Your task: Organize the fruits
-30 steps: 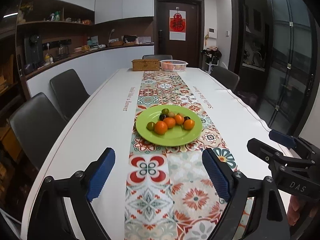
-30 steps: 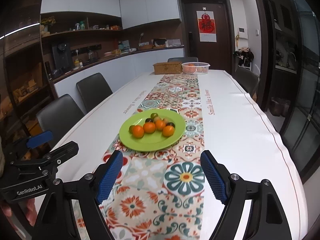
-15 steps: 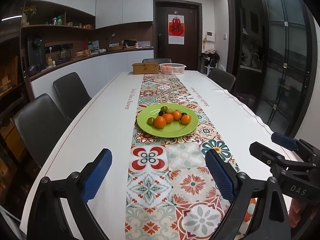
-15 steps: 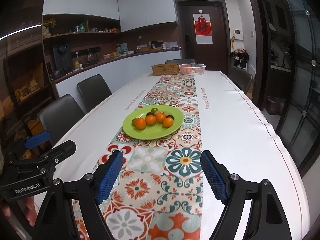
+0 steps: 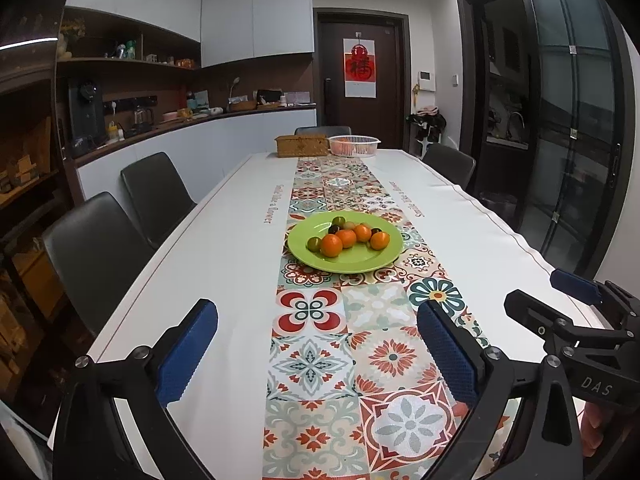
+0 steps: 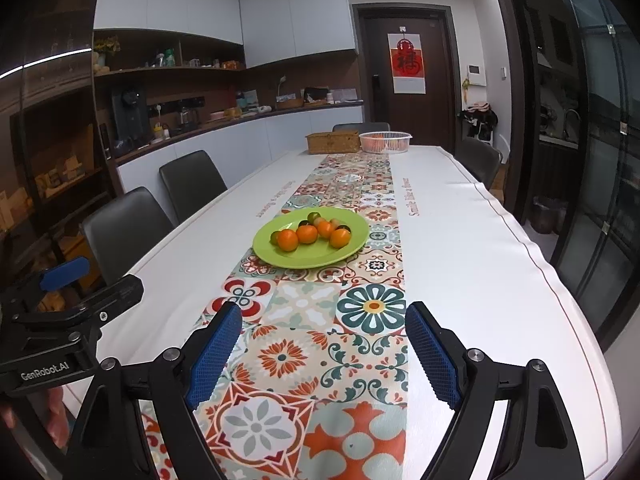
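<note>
A green plate (image 5: 372,262) sits on the patterned runner mid-table, holding several orange mandarins (image 5: 331,245) and small dark and green fruits. It also shows in the right wrist view (image 6: 280,258) with the mandarins (image 6: 288,239). My left gripper (image 5: 316,334) is open and empty, over the near end of the table, well short of the plate. My right gripper (image 6: 322,340) is open and empty, beside it on the right. Each gripper shows at the edge of the other's view.
A white basket (image 5: 353,146) with fruit and a wicker box (image 5: 301,146) stand at the table's far end. Dark chairs (image 5: 96,248) line the left side, others the right and far end. A counter and shelves run along the left wall.
Both grippers have drawn back toward the near end of the table and tilted up; the plate now looks farther away. Jaws stayed open.
</note>
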{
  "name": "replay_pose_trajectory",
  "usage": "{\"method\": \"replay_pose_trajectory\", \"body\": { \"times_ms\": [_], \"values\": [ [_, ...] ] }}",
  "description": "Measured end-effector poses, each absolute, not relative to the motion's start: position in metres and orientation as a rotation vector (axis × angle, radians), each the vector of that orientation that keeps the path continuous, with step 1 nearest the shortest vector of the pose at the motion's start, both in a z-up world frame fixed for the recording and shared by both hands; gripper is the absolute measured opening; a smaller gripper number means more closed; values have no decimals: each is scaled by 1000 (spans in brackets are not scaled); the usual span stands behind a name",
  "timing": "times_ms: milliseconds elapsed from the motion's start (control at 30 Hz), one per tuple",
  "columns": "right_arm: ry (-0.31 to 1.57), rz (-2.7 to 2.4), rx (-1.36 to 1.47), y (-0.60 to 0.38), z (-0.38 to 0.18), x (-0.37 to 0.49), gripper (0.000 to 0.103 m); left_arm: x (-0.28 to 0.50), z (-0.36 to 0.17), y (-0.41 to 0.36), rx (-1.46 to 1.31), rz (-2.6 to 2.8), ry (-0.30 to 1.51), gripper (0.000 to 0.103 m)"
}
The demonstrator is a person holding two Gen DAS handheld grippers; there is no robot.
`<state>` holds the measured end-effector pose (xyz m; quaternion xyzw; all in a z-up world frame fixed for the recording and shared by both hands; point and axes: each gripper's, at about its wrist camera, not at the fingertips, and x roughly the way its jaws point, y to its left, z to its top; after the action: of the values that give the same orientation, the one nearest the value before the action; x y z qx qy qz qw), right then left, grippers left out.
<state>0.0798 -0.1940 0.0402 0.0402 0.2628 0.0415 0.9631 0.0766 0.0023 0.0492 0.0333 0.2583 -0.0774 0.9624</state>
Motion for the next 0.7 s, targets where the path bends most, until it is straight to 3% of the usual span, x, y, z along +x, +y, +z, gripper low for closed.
{"method": "replay_pose_trajectory", "body": {
  "times_ms": [700],
  "values": [
    [528,73,77,-195,44,69,84,74,51,1,72,-161,518,103]
  ]
}}
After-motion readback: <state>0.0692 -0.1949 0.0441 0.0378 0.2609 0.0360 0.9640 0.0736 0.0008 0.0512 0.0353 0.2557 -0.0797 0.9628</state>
